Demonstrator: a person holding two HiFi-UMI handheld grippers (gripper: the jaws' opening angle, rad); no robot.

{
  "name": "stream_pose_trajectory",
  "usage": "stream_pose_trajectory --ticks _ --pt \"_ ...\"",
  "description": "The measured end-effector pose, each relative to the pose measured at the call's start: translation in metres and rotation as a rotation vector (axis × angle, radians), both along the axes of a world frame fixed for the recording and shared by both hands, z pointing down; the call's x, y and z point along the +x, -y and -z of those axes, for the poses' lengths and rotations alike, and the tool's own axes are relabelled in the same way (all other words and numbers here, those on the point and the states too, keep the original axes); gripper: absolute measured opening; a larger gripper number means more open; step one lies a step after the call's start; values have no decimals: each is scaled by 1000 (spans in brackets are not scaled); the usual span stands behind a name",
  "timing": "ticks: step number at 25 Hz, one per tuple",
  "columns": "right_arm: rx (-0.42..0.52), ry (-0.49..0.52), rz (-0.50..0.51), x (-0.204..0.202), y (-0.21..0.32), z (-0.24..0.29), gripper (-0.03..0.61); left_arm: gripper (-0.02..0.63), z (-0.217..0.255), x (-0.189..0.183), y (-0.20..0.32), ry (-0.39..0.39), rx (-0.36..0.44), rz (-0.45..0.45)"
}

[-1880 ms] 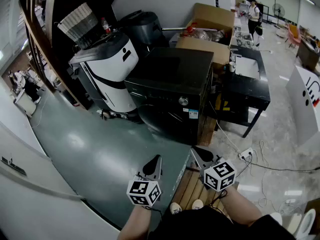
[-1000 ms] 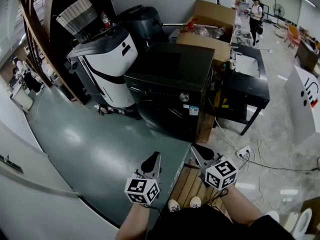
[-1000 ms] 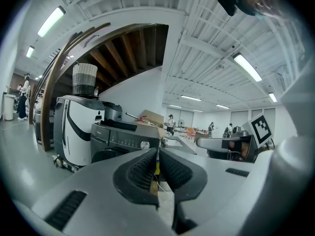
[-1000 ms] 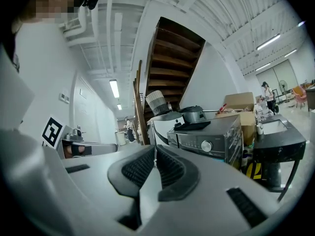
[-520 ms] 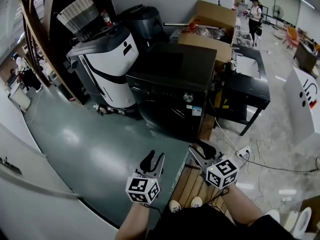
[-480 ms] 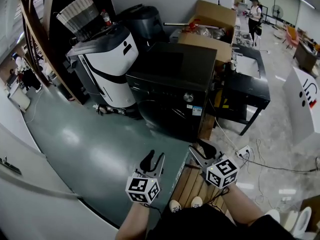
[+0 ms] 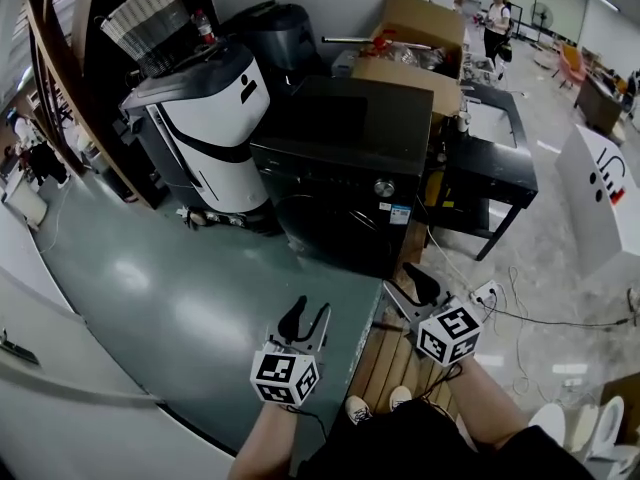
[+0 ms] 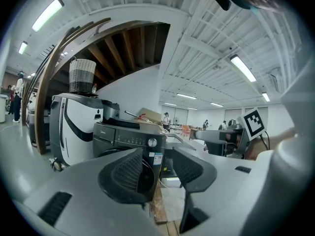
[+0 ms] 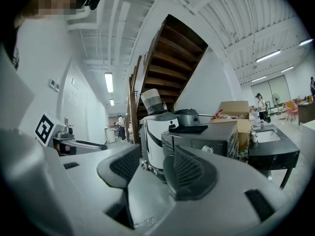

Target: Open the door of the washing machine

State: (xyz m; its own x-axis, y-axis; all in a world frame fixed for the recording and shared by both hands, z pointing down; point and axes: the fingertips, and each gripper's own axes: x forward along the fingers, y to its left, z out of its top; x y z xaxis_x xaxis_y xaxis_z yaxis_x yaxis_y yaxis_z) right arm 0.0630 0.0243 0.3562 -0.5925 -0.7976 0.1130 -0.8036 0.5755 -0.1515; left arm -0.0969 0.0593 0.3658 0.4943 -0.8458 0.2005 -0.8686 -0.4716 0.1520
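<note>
Washing machine (image 7: pixel 345 158), black, stands on the floor (image 7: pixel 150 268) between a white appliance (image 7: pixel 205 118) and a black desk (image 7: pixel 500 175), its round door (image 7: pixel 318 223) shut. Well apart from it: left tool (image 7: pixel 306 315) and right tool (image 7: pixel 410 288), jaws opening, nothing between them.
</note>
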Motion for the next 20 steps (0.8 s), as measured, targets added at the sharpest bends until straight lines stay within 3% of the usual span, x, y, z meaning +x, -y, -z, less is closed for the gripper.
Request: stream_pose_trajectory --ticks 11,20 --pt "-16 -28 -33 -18 21 -13 222 199 -6 -24 19 0 1 -24" --pt "-33 -45 -17 -13 50 -32 222 199 -20 -20 43 -8 -14 -4"
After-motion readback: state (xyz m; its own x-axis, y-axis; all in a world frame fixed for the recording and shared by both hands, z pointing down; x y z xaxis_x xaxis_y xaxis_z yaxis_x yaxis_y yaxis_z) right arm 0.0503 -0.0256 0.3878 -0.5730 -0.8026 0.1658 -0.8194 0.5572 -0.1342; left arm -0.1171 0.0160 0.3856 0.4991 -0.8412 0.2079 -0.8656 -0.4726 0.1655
